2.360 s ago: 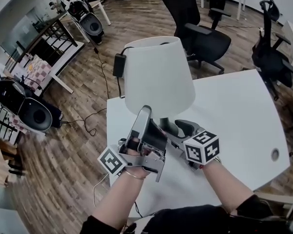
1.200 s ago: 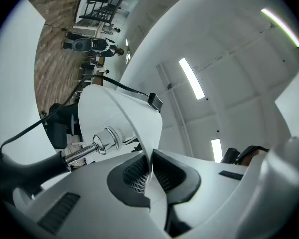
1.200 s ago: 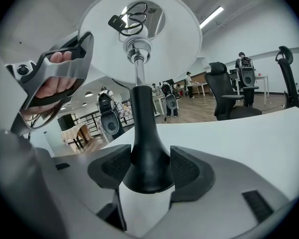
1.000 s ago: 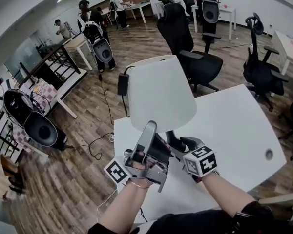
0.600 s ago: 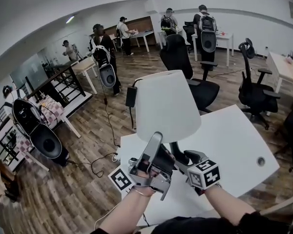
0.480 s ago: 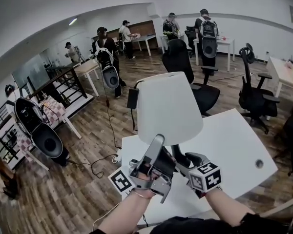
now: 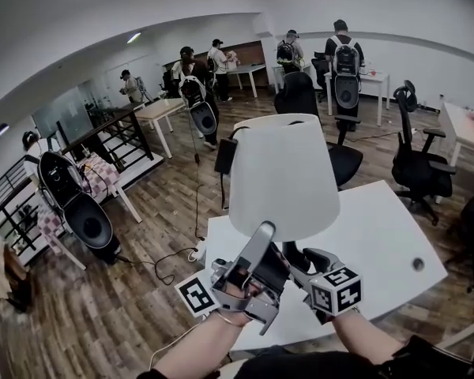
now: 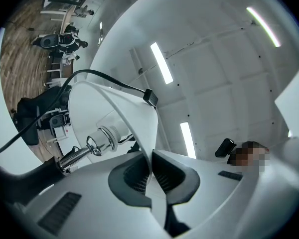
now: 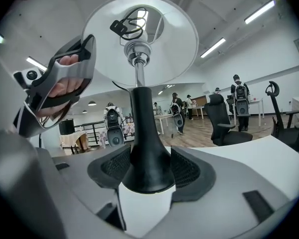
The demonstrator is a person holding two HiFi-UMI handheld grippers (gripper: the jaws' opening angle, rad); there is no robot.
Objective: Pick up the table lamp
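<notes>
**Left tool** (image 8: 150, 171): is clenched on the thin lower rim of the white lampshade (image 8: 82, 108), which is pressed between both pads.

**Right tool** (image 9: 147, 176): is clenched round the flared black stem (image 9: 141, 133).

**Table lamp** (image 7: 280, 172): is held upright by both tools over the near left part of the bench (image 7: 379, 227).

**Markings:** square black-and-white markers are borne on the right tool's cube (image 7: 337, 289).

No words, numbers, labels or brand names can be read anywhere.
</notes>
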